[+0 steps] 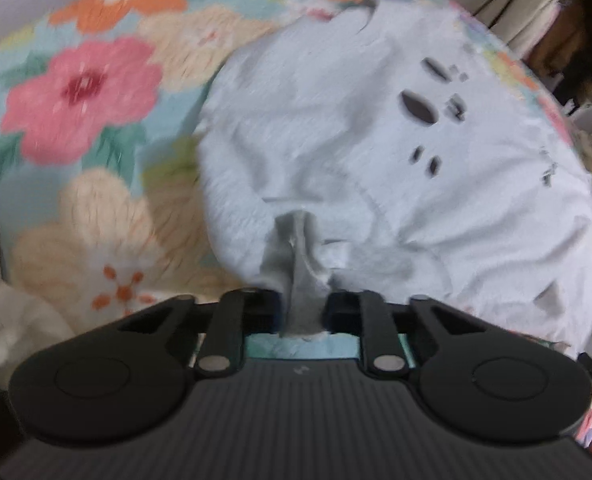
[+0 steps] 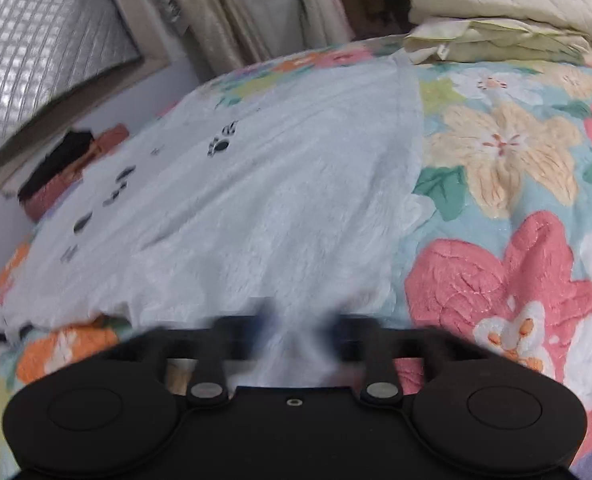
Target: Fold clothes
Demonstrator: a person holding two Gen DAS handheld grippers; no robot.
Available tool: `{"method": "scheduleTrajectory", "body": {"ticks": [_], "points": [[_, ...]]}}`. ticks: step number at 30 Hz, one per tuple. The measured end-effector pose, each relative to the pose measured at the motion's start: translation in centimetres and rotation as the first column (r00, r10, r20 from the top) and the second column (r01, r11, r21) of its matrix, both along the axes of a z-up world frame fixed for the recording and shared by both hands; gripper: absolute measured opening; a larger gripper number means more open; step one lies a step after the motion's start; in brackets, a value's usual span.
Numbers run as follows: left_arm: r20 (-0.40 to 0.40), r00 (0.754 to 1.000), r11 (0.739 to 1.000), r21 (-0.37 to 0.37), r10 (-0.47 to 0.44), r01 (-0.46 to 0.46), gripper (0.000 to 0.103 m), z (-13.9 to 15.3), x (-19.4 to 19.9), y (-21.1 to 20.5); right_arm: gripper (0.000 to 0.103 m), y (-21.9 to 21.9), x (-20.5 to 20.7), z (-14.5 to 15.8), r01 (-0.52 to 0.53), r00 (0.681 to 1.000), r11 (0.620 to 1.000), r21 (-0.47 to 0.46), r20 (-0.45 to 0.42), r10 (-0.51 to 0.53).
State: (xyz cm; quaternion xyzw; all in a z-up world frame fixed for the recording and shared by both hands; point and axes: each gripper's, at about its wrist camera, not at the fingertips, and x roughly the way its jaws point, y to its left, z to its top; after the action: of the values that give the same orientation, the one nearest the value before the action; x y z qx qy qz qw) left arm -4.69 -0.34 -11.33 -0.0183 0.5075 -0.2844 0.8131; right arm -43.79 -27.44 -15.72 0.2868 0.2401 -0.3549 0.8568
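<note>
A pale grey T-shirt point(image 1: 335, 128) with small dark printed marks lies spread on a floral bedspread point(image 1: 84, 92). My left gripper point(image 1: 301, 304) is shut on a bunched edge of the shirt, which rises as a pinched ridge between the fingers. The same shirt point(image 2: 264, 184) fills the middle of the right wrist view. My right gripper point(image 2: 301, 332) is shut on its near edge, the cloth pulled up between the blurred fingers. The shirt's far side lies flat.
The bedspread point(image 2: 507, 184) has large pink, orange and cream flowers. Folded cream bedding point(image 2: 507, 12) is stacked at the far right edge. A quilted silver headboard point(image 2: 36, 48) and curtains stand behind. White cloth point(image 1: 12, 320) lies at the near left.
</note>
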Motion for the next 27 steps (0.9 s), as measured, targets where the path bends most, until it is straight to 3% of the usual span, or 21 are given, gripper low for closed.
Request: {"method": "scheduleTrajectory", "body": {"ticks": [1, 2, 3, 5, 6, 7, 9, 13, 17, 22, 27], "points": [[0.007, 1.000, 0.999, -0.032, 0.006, -0.005, 0.015, 0.8, -0.2, 0.5, 0.007, 0.4, -0.4, 0.9, 0.007, 1.000, 0.998, -0.058, -0.002, -0.007], [-0.022, 0.999, 0.994, -0.107, 0.028, -0.030, 0.014, 1.5, -0.2, 1.5, 0.006, 1.0, -0.9, 2.0, 0.011, 1.000, 0.992, -0.122, -0.014, -0.013], [-0.096, 0.993, 0.972, -0.221, 0.061, -0.081, 0.014, 1.8, -0.1, 2.9, 0.006, 1.6, -1.5, 3.5, 0.015, 1.000, 0.981, -0.193, -0.024, -0.020], [-0.247, 0.964, 0.892, -0.409, 0.097, -0.194, 0.013, 2.2, 0.0, 5.5, 0.006, 2.9, -2.8, 6.7, 0.020, 0.999, 0.946, -0.323, -0.031, -0.032], [-0.289, 0.951, 0.868, -0.438, 0.110, -0.234, 0.013, 2.1, -0.2, 6.5, 0.005, 3.4, -3.5, 8.1, 0.023, 0.999, 0.929, -0.369, -0.030, -0.037], [-0.284, 0.949, 0.873, -0.418, 0.137, -0.251, 0.013, 2.1, -0.5, 7.2, 0.005, 3.4, -3.9, 8.8, 0.025, 0.998, 0.921, -0.389, -0.042, -0.045], [-0.249, 0.953, 0.914, -0.319, 0.174, -0.251, 0.013, 1.6, -1.0, 7.3, 0.005, 3.0, -4.2, 8.9, 0.028, 0.994, 0.915, -0.402, -0.083, -0.067], [-0.363, 0.914, 0.929, -0.241, 0.183, -0.282, 0.013, -1.3, -1.0, 6.6, 0.005, 1.9, -4.3, 6.1, 0.041, 0.982, 0.936, -0.349, -0.157, -0.101], [-0.321, 0.927, 0.948, -0.180, 0.194, -0.261, 0.013, -1.6, -0.8, 5.6, 0.005, 1.0, -4.6, 3.3, 0.054, 0.977, 0.959, -0.278, -0.182, -0.108], [-0.290, 0.935, 0.954, -0.159, 0.203, -0.256, 0.013, -1.3, -0.9, 5.4, 0.005, 1.0, -4.6, 3.7, 0.053, 0.979, 0.956, -0.287, -0.173, -0.106], [-0.147, 0.973, 0.970, -0.142, 0.176, -0.197, 0.013, 0.7, -2.1, 5.1, 0.005, 2.0, -4.1, 4.7, 0.020, 0.975, 0.936, -0.350, -0.199, -0.095]]}}
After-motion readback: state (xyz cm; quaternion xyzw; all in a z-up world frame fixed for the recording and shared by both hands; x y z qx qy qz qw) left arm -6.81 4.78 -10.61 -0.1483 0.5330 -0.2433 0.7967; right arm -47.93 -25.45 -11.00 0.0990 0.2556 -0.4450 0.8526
